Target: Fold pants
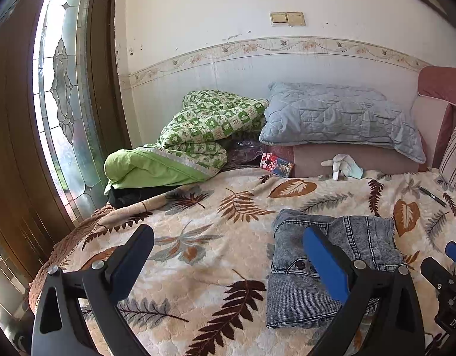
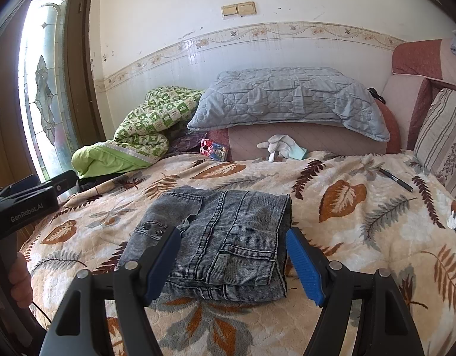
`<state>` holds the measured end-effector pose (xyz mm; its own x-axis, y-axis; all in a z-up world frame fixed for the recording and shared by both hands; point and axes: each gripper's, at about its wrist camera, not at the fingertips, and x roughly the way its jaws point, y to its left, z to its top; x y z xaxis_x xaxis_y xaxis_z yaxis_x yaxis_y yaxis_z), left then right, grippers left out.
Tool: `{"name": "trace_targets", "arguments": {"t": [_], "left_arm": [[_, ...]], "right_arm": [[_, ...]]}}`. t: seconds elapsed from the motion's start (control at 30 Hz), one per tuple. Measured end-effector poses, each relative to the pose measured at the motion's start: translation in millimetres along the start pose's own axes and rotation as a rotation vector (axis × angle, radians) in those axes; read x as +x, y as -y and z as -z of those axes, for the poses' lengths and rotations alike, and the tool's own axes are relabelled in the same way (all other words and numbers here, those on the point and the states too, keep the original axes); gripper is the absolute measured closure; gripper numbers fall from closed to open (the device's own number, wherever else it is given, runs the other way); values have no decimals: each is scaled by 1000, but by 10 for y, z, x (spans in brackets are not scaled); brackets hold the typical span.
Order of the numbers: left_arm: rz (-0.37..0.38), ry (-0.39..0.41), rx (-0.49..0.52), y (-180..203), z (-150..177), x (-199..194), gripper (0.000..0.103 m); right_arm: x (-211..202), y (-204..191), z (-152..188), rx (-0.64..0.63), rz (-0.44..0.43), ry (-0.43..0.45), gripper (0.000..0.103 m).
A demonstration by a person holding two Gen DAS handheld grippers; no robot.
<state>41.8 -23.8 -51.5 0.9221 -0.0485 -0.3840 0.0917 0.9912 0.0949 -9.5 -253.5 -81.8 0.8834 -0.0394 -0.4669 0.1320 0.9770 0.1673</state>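
A pair of grey-washed jeans (image 2: pixel 228 216) lies folded into a compact stack on the leaf-patterned blanket (image 2: pixel 361 237). My right gripper (image 2: pixel 232 237) is open, with its blue pads on either side of the stack's near end and not pressing on it. In the left wrist view the jeans (image 1: pixel 364 237) sit to the right. My left gripper (image 1: pixel 228 233) is wide open over bare blanket (image 1: pixel 198 207), its right finger (image 1: pixel 325 264) in front of the stack's left part. The right gripper (image 1: pixel 454 255) shows at the right edge. The left gripper (image 2: pixel 32 195) and a hand (image 2: pixel 19 279) appear at the left edge.
A green checked quilt (image 2: pixel 151 124) and a grey-blue pillow (image 2: pixel 287 101) are piled along the wall. A white glove (image 2: pixel 278 145), a small colourful box (image 2: pixel 214 148) and a black pen (image 2: pixel 397 179) lie beyond the jeans. A striped cushion (image 2: pixel 444 136) stands right; a glass-panelled door (image 1: pixel 62 95) left.
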Motion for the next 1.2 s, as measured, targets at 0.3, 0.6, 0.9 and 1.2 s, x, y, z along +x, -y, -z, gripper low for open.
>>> {"name": "trace_targets", "arguments": {"t": [0.3, 0.6, 0.9, 1.2], "left_arm": [[4, 19, -9, -16, -14, -60, 2], [8, 41, -13, -22, -29, -116, 3], [20, 75, -12, -11, -42, -201, 2], [41, 106, -18, -10, -56, -292, 2]], "right_arm": [[-31, -11, -14, -7, -4, 11, 26], [-49, -14, -29, -8, -6, 18, 26], [-48, -14, -25, -9, -7, 19, 26], [-49, -20, -22, -11, -7, 19, 26]]}}
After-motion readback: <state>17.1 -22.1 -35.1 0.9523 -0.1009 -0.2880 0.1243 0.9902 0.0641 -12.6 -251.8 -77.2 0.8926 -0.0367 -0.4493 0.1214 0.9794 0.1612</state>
